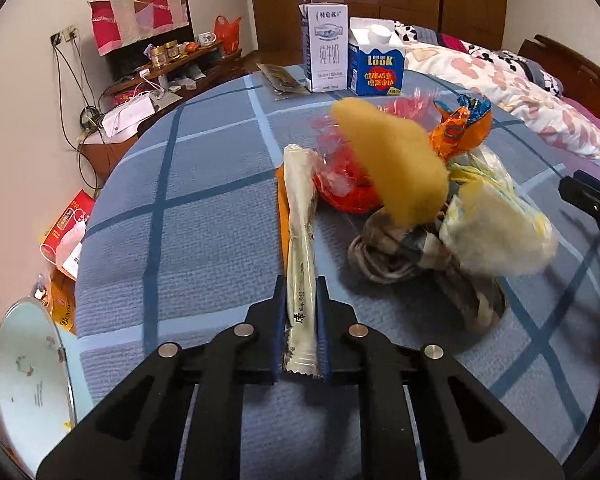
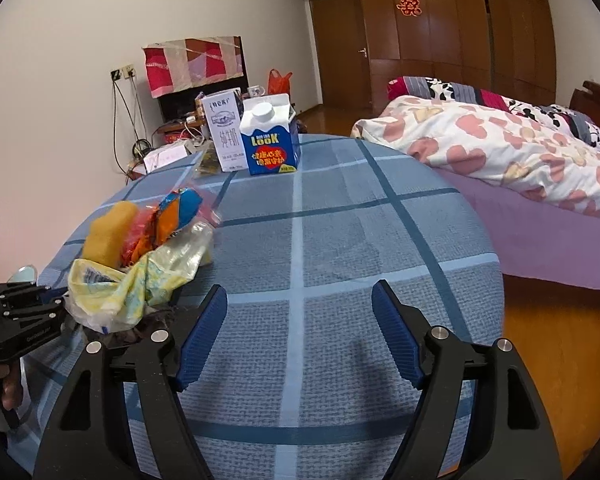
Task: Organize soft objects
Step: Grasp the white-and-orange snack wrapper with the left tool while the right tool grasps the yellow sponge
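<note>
My left gripper point(image 1: 300, 286) is shut on a long cream sachet point(image 1: 300, 232) that points away over the blue checked tablecloth point(image 1: 204, 216). Beyond its tip lies a pile of soft things: a yellow sponge point(image 1: 392, 160), a red crinkly wrapper point(image 1: 344, 184), an orange-and-blue snack bag point(image 1: 460, 124), a pale yellow plastic bag point(image 1: 496, 232) and a checked cloth point(image 1: 404, 256). In the right wrist view the same pile point(image 2: 140, 252) sits at the left. My right gripper point(image 2: 300, 296) hangs open over bare cloth, nothing between its fingers.
A white milk carton point(image 1: 325, 46) and a blue LOOK carton point(image 1: 376, 60) stand at the table's far edge, with a flat dark packet point(image 1: 280, 78) beside them. A bed with a flowered quilt point(image 2: 500, 152) lies to the right. A light blue bowl point(image 1: 28, 380) sits low left.
</note>
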`<action>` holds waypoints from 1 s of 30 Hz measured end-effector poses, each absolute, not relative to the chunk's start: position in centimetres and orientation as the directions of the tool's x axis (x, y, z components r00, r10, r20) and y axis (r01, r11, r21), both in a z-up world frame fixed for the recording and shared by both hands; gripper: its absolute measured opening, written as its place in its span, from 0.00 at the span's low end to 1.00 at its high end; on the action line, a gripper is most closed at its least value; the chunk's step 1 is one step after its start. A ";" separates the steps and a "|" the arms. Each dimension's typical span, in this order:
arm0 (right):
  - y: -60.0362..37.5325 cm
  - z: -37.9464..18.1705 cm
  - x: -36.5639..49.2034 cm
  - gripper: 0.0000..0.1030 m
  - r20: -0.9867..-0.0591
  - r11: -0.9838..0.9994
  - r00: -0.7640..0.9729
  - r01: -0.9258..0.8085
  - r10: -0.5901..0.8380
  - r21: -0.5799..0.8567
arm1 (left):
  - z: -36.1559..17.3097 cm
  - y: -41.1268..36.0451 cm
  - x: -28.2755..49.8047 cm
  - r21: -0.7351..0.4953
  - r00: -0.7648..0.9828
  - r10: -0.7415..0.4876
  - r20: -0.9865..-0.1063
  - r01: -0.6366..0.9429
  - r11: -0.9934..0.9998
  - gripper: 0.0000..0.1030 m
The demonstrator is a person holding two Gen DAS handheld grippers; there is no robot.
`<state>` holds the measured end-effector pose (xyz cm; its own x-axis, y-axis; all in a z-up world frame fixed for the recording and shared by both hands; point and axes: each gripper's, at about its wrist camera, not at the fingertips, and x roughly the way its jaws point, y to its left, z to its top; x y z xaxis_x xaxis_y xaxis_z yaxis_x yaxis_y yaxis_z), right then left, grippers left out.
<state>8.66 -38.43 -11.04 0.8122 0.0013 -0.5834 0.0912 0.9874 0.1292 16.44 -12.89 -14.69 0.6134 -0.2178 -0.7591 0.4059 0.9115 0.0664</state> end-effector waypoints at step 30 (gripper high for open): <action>-22.7 -9.2 16.9 0.27 -0.684 0.985 0.715 -0.171 0.147 0.033 | -8.6 0.1 13.5 0.055 0.796 -0.095 -0.598 0.159 0.986 0.12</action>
